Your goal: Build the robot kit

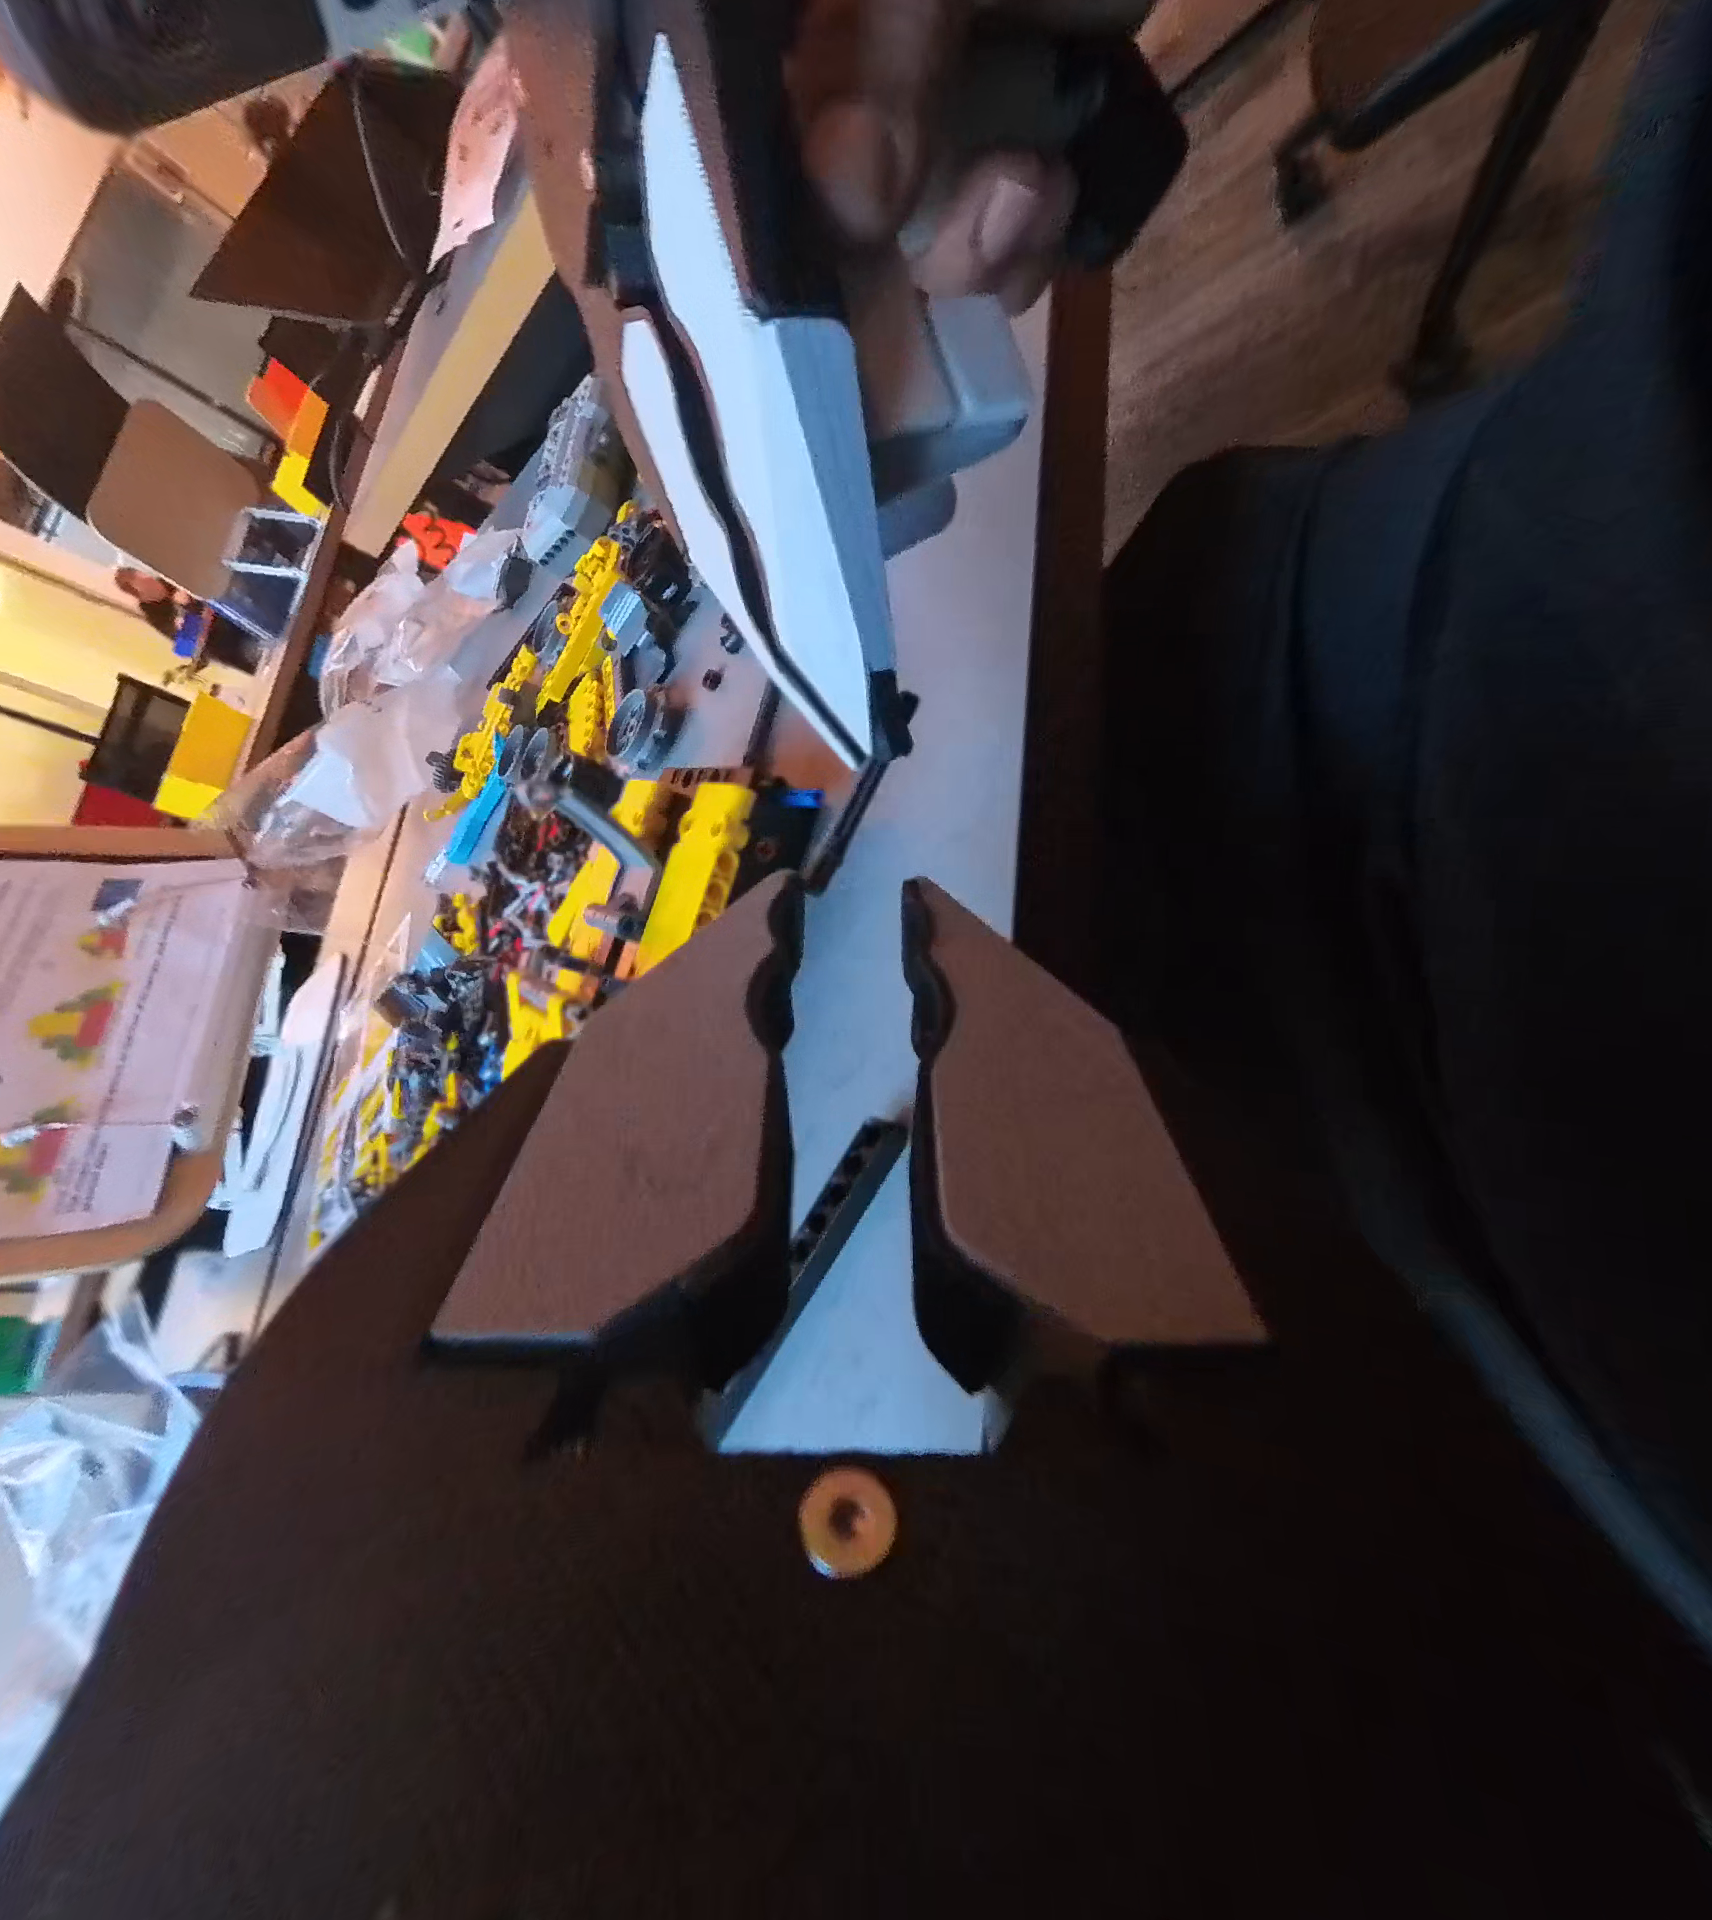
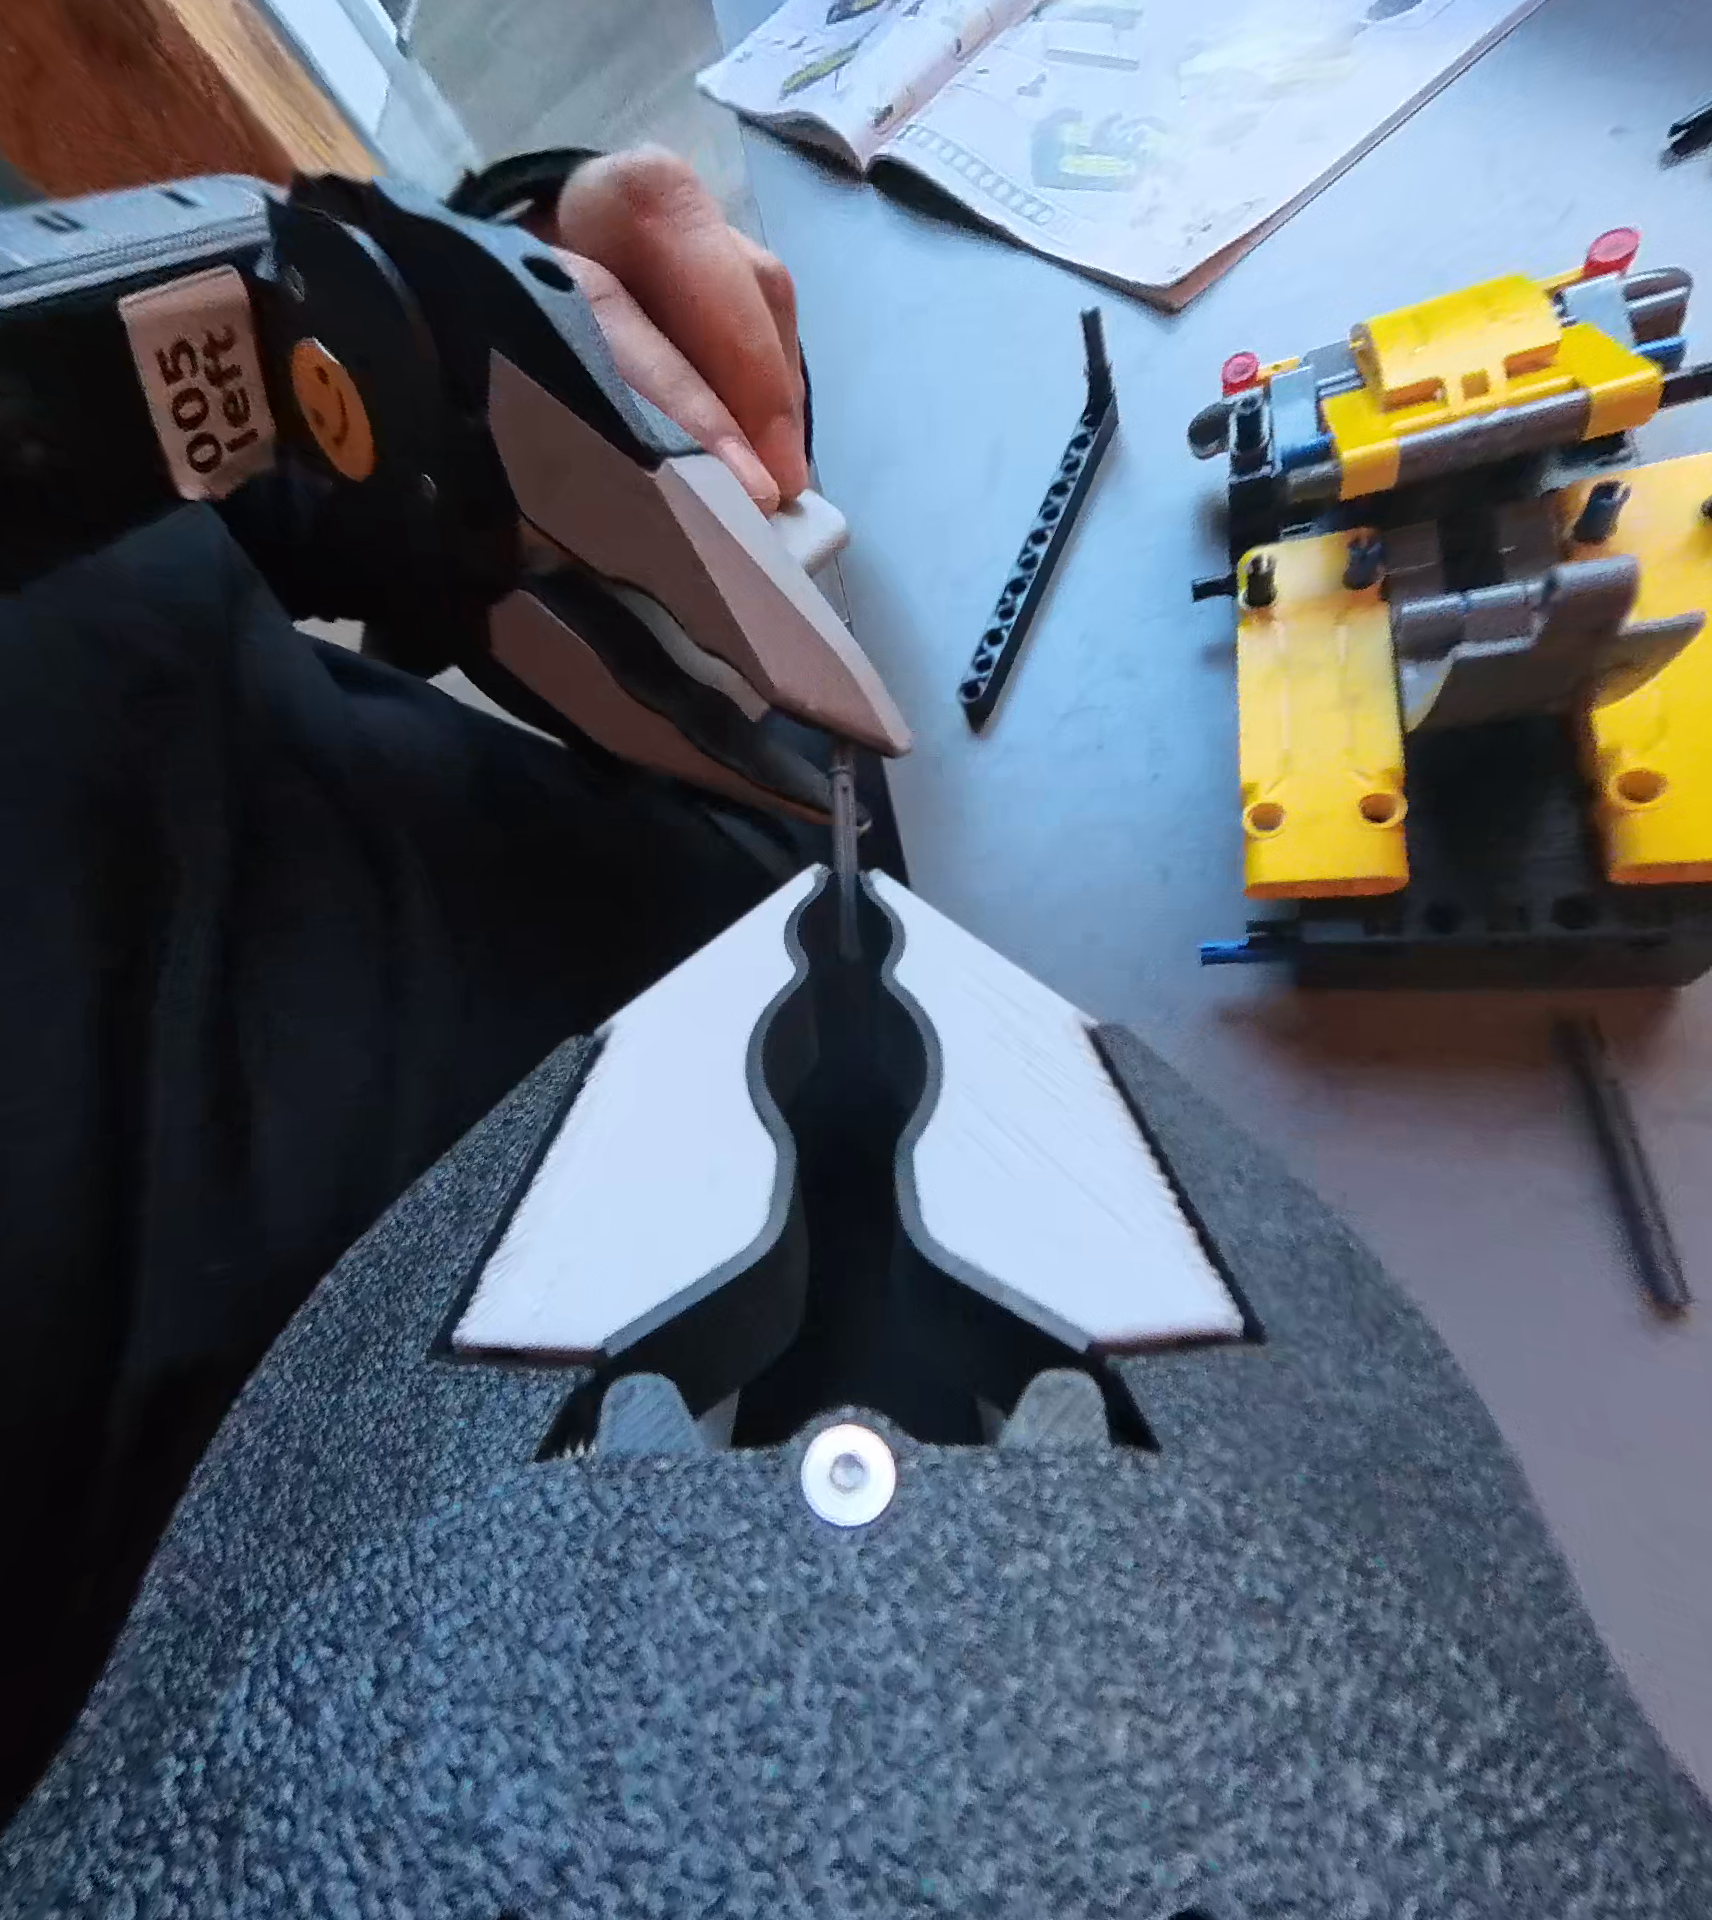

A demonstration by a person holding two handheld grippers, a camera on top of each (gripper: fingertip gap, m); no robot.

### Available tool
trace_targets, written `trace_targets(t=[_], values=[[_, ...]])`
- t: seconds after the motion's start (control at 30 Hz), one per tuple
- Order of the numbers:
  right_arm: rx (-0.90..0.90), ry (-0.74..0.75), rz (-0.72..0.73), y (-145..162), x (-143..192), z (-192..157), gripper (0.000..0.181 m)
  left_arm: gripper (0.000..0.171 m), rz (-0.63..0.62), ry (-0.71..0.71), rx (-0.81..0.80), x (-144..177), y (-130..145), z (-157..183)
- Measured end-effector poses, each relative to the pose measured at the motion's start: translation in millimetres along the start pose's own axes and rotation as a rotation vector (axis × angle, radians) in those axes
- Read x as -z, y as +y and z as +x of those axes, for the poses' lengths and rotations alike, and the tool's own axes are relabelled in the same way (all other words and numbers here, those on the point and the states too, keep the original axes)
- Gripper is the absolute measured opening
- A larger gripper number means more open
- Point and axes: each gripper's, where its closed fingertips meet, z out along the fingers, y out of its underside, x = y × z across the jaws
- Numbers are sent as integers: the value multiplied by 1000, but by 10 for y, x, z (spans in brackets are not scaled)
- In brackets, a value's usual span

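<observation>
Right gripper [image 2: 844, 883]: we see its white fingers pinching one end of a thin dark axle [image 2: 844, 831].
Left gripper [image 2: 857, 774]: its tips meet the axle's far end; fingers parted in its own view, so we cannot tell its grip.
Black holed beam [image 2: 1044, 525]: flat on the grey table [image 2: 1091, 831], beside the left gripper.
Yellow brick model [image 2: 1496, 623]: we find it farther right.
Instruction booklet [image 2: 1091, 114]: open beyond.
</observation>
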Motion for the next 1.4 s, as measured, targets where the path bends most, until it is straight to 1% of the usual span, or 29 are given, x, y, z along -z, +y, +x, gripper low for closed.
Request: trace_targets(t=[0.03,0.1,0.13,0.2,0.27,0.33,0.4,0.43,0.53,0.57,0.63,0.7,0.73,0.77,0.8,0.9,0.97,1.1,1.23,1.33,1.4], values=[[2,6,-5,28,6,-8,4,14,-6,-2,-24,-12,-26,20],[0,7,-1,59,29,-34,3,3,-11,-22,-62,-28,-72,24],[-1,13,13,55,50,-32,3,3,-22,-20,-76,-41,-69,34],[-17,21,51,28,107,-20,4,1,-42,-9,-55,-75,-70,53],[-3,64,101,-14,176,34,3,0,-45,-12,14,-116,-92,23],[31,100,170,-66,267,69,4,0,-25,-1,123,-147,-120,-23],[25,133,242,-103,380,127,14,0,1,-3,234,-159,-112,-96],[17,112,274,-117,428,105,19,0,14,5,272,-156,-106,-113],[26,60,338,-145,515,9,21,1,111,41,309,-112,-222,-116],[47,63,341,-145,518,-16,21,0,128,41,312,-106,-252,-123],[98,90,335,-147,500,-47,20,0,121,41,302,-131,-260,-120],[133,122,298,-122,457,-50,20,0,150,47,290,-140,-323,-105],[146,144,290,-117,445,-36,18,0,162,59,280,-142,-356,-82],[159,145,283,-108,432,-48,9,0,160,54,269,-153,-361,-81],[167,145,279,-101,422,-57,5,0,152,49,260,-166,-350,-82],[162,151,261,-71,402,-36,5,1,151,52,280,-182,-320,-87],[148,151,277,-78,406,-19,5,1,161,47,305,-185,-315,-95],[154,135,288,-81,386,-37,4,1,161,45,292,-185,-311,-67],[192,165,277,-96,333,-4,4,1,164,44,378,-169,-248,-60],[229,240,297,-137,390,129,4,21,162,77,475,-126,-190,-50],[232,279,323,-176,480,245,4,28,160,83,541,-83,-128,-54]])
